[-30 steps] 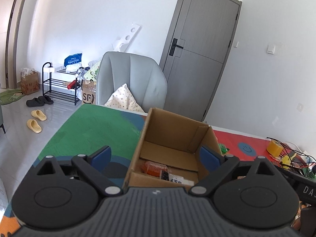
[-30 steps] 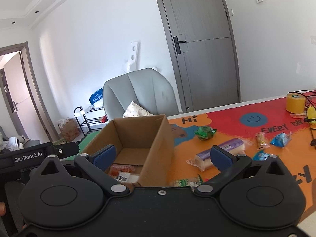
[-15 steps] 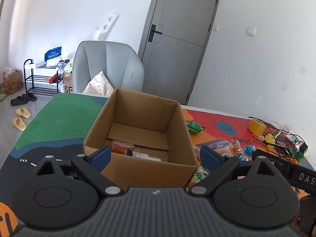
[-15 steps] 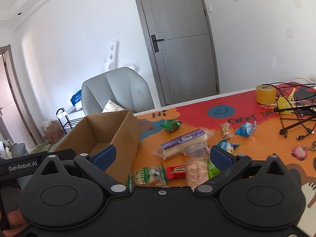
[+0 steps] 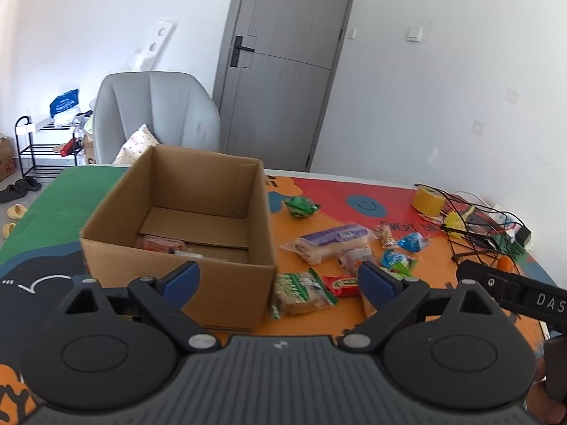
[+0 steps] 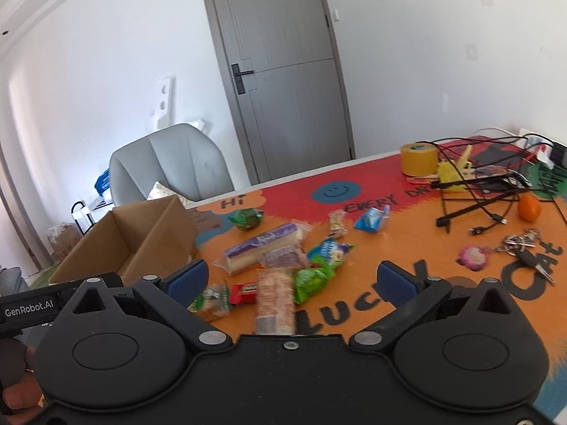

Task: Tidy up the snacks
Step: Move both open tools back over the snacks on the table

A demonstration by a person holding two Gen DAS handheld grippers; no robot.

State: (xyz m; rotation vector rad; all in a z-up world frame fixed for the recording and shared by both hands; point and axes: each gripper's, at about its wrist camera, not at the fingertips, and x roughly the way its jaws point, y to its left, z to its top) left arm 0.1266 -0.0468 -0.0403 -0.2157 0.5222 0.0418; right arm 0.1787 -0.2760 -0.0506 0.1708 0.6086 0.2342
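An open cardboard box (image 5: 177,248) (image 6: 141,244) stands on the colourful mat, with an orange packet (image 5: 161,244) and another packet inside. Several snacks lie to its right: a purple-wrapped cake (image 6: 264,248) (image 5: 331,244), a green-labelled sandwich pack (image 5: 301,292) (image 6: 211,301), a red bar (image 5: 342,283) (image 6: 244,292), a tan cracker pack (image 6: 275,299), a green bag (image 6: 313,278), blue packets (image 6: 370,217) and a green candy (image 6: 246,217). My left gripper (image 5: 280,278) is open and empty, in front of the box's right corner. My right gripper (image 6: 292,278) is open and empty above the snack pile.
A yellow tape roll (image 6: 418,157), tangled black cables (image 6: 478,191), an orange fruit (image 6: 528,208) and keys (image 6: 521,248) lie at the mat's right. A grey chair (image 5: 156,117) stands behind the table, with a shoe rack (image 5: 42,148) at the left.
Both grippers have swung right and drawn back from the box. The snack pile has come into view of both. Both stay open and empty.
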